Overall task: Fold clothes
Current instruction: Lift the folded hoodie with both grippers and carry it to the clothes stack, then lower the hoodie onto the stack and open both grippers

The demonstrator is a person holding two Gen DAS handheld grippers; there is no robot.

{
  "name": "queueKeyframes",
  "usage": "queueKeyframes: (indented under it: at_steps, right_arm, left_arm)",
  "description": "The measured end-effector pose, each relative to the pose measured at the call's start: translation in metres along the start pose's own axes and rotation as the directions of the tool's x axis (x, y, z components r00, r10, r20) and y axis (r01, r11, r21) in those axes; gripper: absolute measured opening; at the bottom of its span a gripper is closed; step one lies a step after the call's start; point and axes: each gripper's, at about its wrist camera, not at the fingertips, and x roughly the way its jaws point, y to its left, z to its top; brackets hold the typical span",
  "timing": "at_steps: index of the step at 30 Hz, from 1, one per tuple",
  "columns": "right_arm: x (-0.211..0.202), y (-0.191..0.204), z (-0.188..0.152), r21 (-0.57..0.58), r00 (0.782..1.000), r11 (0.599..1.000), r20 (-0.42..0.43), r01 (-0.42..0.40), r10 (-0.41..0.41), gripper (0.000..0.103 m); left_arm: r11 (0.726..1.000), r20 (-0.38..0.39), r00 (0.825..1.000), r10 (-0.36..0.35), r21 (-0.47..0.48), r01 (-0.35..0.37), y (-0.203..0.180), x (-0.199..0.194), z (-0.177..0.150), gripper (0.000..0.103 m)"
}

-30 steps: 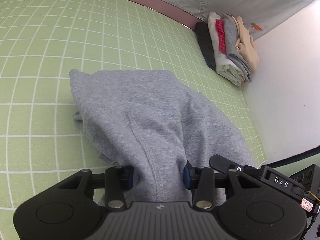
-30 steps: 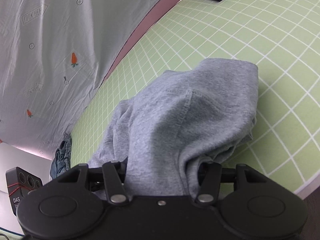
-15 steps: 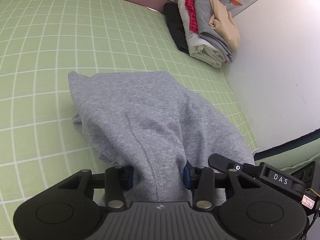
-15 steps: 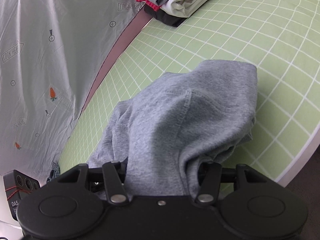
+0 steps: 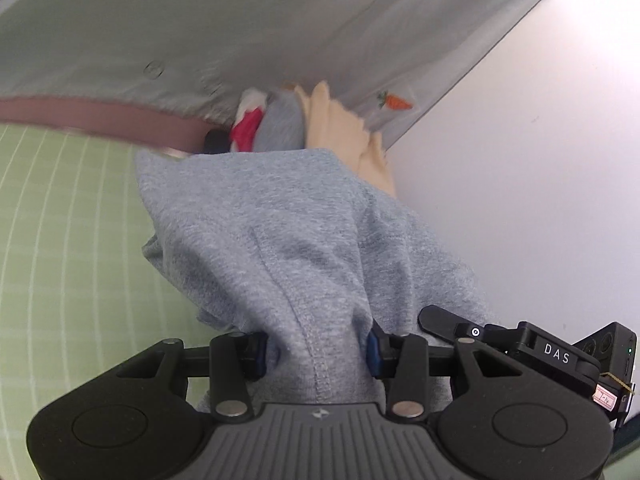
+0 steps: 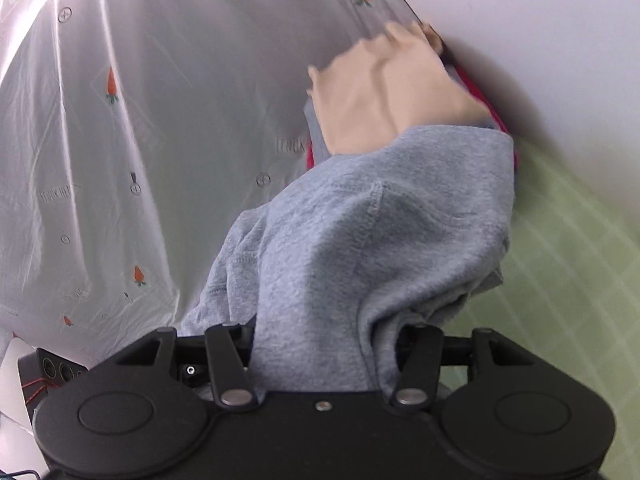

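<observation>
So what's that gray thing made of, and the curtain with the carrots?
The gray garment looks like soft heathered cotton jersey or fleece: speckled matte knit, stitched seam, limp draping between the left gripper and right gripper. The carrot-print sheet looks like thin plastic film: translucent, shiny, with sharp creases, though coated fabric is possible.

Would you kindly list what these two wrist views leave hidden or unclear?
- Left wrist: the grey garment hides the lower stack of folded clothes, which is also motion-blurred.
- Right wrist: the garment covers the right gripper fingertips.
- Both views: the garment's type is unreadable, bunched.
</observation>
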Motion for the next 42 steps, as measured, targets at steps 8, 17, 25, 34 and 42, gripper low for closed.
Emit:
queueKeyframes:
  at_steps: [8, 17, 25, 34, 42]
  right_arm:
    - [0.081, -0.017, 0.17, -0.189, 0.979, 0.971, 0.165, 0.147, -0.116, 0.085]
    - [0.115, 0.001, 0.151, -0.391, 0.767, 0.689, 0.505, 0.611, -0.394, 0.089]
    - [0.123, -0.004, 0.139, -0.45, 0.787, 0.693, 0.548, 0.564, -0.284, 0.095]
    - [0.124, -0.005, 0.129, -0.386, 0.815, 0.743, 0.447, 0.547, -0.368, 0.102]
    - [0.056, 0.017, 0.062, -0.344, 0.831, 0.774, 0.386, 0.532, -0.4, 0.102]
  left_arm:
    - [0.951, 0.214, 0.943, 0.256, 0.121, -0.286, -0.009, 0.125, 0.127, 0.068]
    - [0.919, 0.148, 0.919, 0.364, 0.105, -0.381, 0.037, 0.182, 0.13, 0.084]
    - [0.915, 0.149, 0.914, 0.377, 0.094, -0.393, 0.045, 0.182, 0.129, 0.093]
    - [0.863, 0.202, 0.88, 0.43, 0.195, -0.467, 0.029, 0.131, 0.103, 0.103]
    - [0.867, 0.202, 0.883, 0.423, 0.191, -0.459, 0.0, 0.049, 0.027, 0.103]
